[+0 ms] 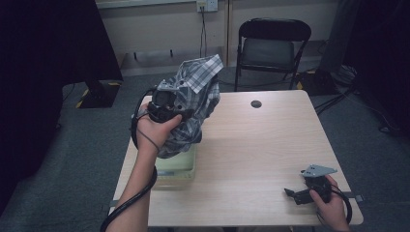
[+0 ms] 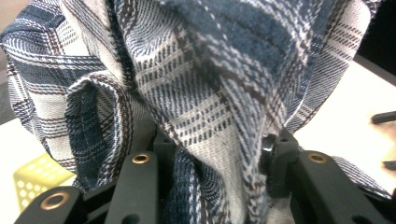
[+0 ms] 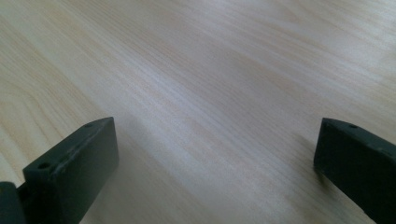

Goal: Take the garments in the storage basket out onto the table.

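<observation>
Left gripper [image 1: 170, 108] is clamped on a bunched fold of the plaid shirt [image 1: 193, 99]; in the left gripper view the cloth [image 2: 210, 93] is pinched between both black jaws and spills over them on either side. The shirt hangs in the air in front of and above this gripper. Its lower end trails down to, or just above, a pale yellow-green basket [image 1: 181, 169] that sits below and behind the gripper, on the near-left part of the wooden table [image 1: 261, 145]. Cannot tell whether the hem touches the basket.

Right gripper [image 1: 297, 193] rests low at the near-right table edge, well apart from the shirt. Its jaws stand wide apart over bare wood [image 3: 210, 93], holding nothing.

Progress, as a judgement: the shirt is gripped and raised clear of the basket, so the pick-up looks done. Laying it out or folding it on the open tabletop to the right looks not yet begun, and the right gripper has no hold on it.

Orientation: the bundle's long axis runs roughly upright, tilted up and away from the left gripper. The collar [image 1: 205, 72] points upward and away at the top.
</observation>
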`<action>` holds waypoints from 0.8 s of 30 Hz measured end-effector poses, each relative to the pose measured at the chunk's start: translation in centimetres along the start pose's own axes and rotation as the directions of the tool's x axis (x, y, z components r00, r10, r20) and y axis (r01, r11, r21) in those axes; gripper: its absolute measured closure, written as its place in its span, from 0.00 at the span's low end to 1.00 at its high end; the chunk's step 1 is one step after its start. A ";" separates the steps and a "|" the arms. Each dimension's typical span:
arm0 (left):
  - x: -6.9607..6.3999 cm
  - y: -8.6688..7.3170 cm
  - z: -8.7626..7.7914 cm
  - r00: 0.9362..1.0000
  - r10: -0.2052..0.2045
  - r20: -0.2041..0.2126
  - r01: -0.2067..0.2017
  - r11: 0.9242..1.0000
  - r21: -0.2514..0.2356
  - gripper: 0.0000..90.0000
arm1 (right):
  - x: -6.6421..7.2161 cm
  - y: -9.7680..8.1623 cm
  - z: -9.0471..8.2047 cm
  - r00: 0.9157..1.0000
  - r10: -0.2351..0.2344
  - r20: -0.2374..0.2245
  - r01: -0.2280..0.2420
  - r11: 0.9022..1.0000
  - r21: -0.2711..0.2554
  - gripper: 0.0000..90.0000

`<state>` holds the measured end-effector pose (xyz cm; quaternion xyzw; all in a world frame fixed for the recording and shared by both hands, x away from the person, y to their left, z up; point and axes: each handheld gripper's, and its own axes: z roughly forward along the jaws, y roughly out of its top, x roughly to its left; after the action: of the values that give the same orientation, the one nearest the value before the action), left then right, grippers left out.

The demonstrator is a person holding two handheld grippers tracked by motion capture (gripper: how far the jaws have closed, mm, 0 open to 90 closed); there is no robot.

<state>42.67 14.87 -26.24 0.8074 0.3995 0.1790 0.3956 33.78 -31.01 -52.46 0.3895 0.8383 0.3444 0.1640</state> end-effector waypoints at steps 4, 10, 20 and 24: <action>-0.9 0.7 -0.2 1.000 0.019 0.020 -0.019 1.000 -0.020 0.66 | 0.0 0.0 0.0 1.000 0.000 0.000 0.000 1.000 0.000 0.00; -2.5 1.9 -0.1 0.997 0.047 0.059 -0.045 0.998 -0.031 0.65 | 0.0 0.0 0.0 1.000 -0.001 0.001 0.001 1.000 0.000 0.00; -4.7 3.0 0.4 0.989 0.086 0.120 -0.081 0.995 -0.052 0.65 | 0.0 0.0 0.0 1.000 0.000 0.000 0.000 1.000 0.000 0.00; -5.3 3.3 0.6 0.986 0.092 0.138 -0.084 0.994 -0.064 0.65 | 0.0 0.0 0.0 1.000 0.000 0.000 0.000 1.000 0.000 0.00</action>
<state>41.44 9.13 -23.87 0.8232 0.3291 0.1501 0.4376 33.78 -31.01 -52.46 0.3895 0.8384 0.3443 0.1641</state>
